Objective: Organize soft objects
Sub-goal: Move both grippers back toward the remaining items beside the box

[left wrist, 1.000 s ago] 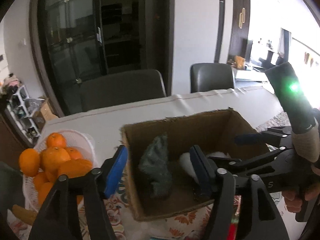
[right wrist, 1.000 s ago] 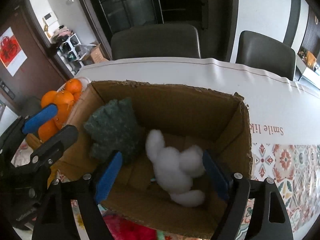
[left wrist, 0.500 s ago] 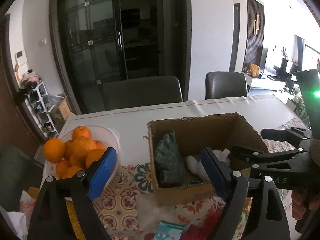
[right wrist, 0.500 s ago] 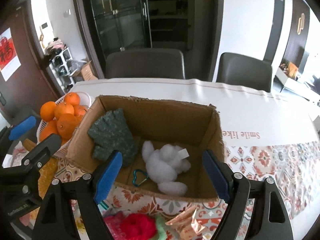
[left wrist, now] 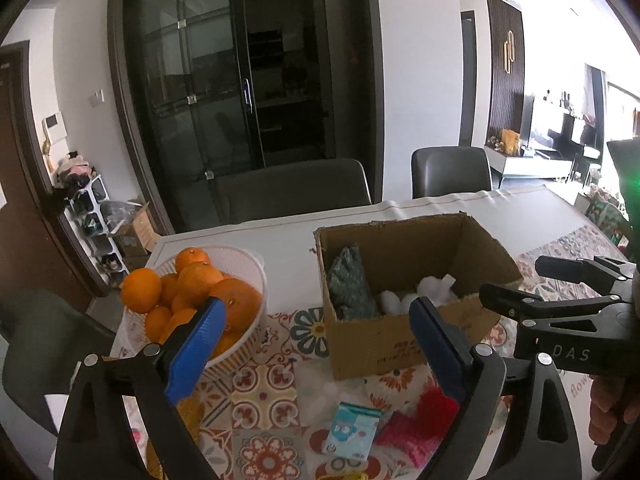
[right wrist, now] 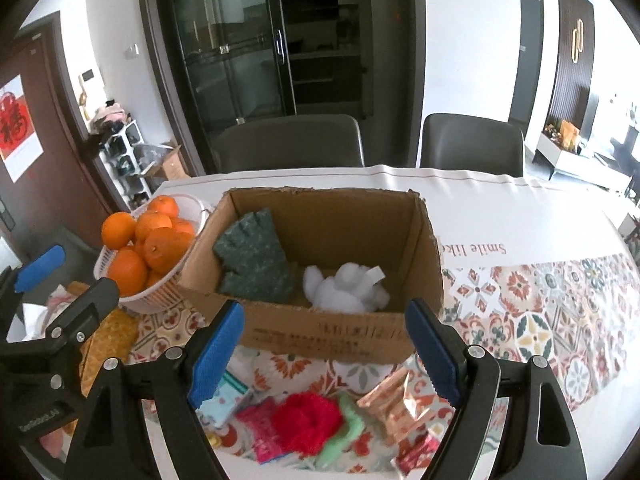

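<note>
A cardboard box (right wrist: 332, 330) stands on the patterned tablecloth and holds a dark green knitted piece (right wrist: 254, 258) and a white fluffy toy (right wrist: 344, 290). The box (left wrist: 376, 346) also shows in the left wrist view with the green piece (left wrist: 350, 284). A red woolly object (right wrist: 306, 420) lies in front of the box, with a pale green soft piece (right wrist: 344, 432) beside it. My right gripper (right wrist: 324, 352) is open and empty, above the red object. My left gripper (left wrist: 316, 348) is open and empty, left of the box.
A white basket of oranges (left wrist: 244, 340) stands left of the box. A small blue packet (left wrist: 352, 430) and a coppery foil wrapper (right wrist: 394, 404) lie near the red object. Two dark chairs (right wrist: 296, 140) stand behind the table.
Both grippers have pulled back and up from over the box toward the near table edge. The red object, packet and wrapper have come into view.
</note>
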Demonstrator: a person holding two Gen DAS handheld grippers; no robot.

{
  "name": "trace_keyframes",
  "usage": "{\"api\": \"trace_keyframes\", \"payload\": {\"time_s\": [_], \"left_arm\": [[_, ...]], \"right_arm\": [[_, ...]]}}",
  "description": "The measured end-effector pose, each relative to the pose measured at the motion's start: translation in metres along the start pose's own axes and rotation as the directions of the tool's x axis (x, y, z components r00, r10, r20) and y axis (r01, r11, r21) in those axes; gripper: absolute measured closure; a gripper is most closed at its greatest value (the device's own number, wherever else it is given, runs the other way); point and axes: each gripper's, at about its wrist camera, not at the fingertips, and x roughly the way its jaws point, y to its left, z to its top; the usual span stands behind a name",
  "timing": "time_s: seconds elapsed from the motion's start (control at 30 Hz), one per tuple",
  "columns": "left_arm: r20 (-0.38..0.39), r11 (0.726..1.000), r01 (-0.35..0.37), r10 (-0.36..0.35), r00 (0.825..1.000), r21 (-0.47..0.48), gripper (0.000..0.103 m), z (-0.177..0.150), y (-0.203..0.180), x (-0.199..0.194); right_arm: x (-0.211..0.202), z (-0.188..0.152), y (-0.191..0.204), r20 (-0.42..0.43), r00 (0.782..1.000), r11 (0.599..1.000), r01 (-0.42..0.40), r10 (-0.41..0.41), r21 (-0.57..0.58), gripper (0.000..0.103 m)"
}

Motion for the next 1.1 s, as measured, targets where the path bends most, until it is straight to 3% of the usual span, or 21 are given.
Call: {"api": "trace_keyframes", "payload": {"time_s": [0.2, 0.37, 1.1], "left_arm": [[-0.011, 1.0, 0.012, -0.012, 1.0, 0.017, 0.007, -0.016, 0.001, -0.015], [-0.028, 0.999, 0.013, -0.012, 1.0, 0.043, 0.007, -0.031, 0.0, -0.022], [-0.168, 0.994, 0.073, -0.057, 0.984, 0.087, 0.007, -0.093, -0.005, 0.002]], "right_arm": [[-0.016, -0.021, 0.007, 0.021, 1.0, 1.0, 0.0, -0.001, 0.01, 0.019], [-0.023, -0.036, 0.012, 0.037, 0.999, 1.0, 0.012, -0.013, 0.012, 0.012], [0.006, -0.105, 0.012, -0.073, 0.997, 0.996, 0.004, 0.003, 0.086, 0.012]]}}
